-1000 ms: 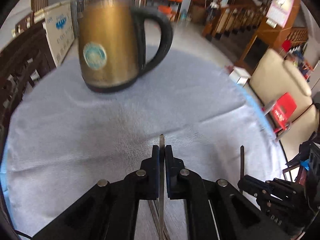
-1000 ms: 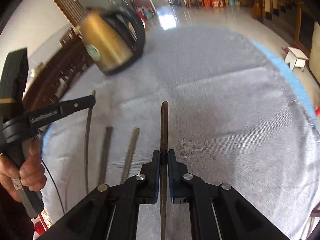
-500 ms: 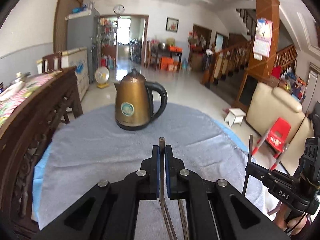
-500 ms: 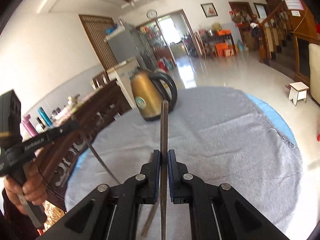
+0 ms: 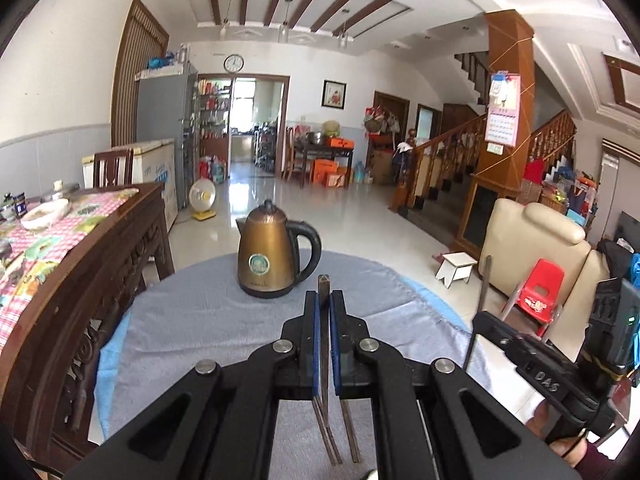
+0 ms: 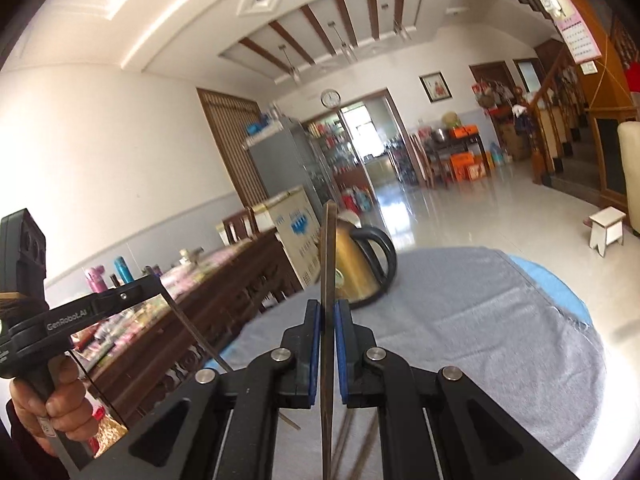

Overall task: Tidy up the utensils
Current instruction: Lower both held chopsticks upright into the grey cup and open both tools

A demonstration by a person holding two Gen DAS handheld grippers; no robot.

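Observation:
My left gripper (image 5: pixel 325 300) is shut on a thin dark chopstick (image 5: pixel 323 286) whose tip pokes just past the fingers; it is lifted above the grey cloth (image 5: pixel 192 320). My right gripper (image 6: pixel 328 312) is shut on a second chopstick (image 6: pixel 329 248) that stands up in front of the kettle. In the left wrist view the right gripper (image 5: pixel 486 320) shows at the right with its chopstick (image 5: pixel 484 284). In the right wrist view the left gripper (image 6: pixel 154 280) shows at the left with its chopstick (image 6: pixel 192 332) slanting down. Other chopsticks (image 5: pixel 350 428) lie on the cloth below the left fingers.
A bronze electric kettle (image 5: pixel 266 258) with a black handle stands at the far side of the round cloth-covered table; it also shows in the right wrist view (image 6: pixel 360 268). A carved dark wooden table (image 5: pixel 80 264) with a checked cover is to the left. A beige sofa (image 5: pixel 532 240) and red child chair (image 5: pixel 540 288) are to the right.
Both grippers have risen and tilted up from the cloth, each carrying its chopstick. The views now show the room and ceiling instead of mostly the tabletop.

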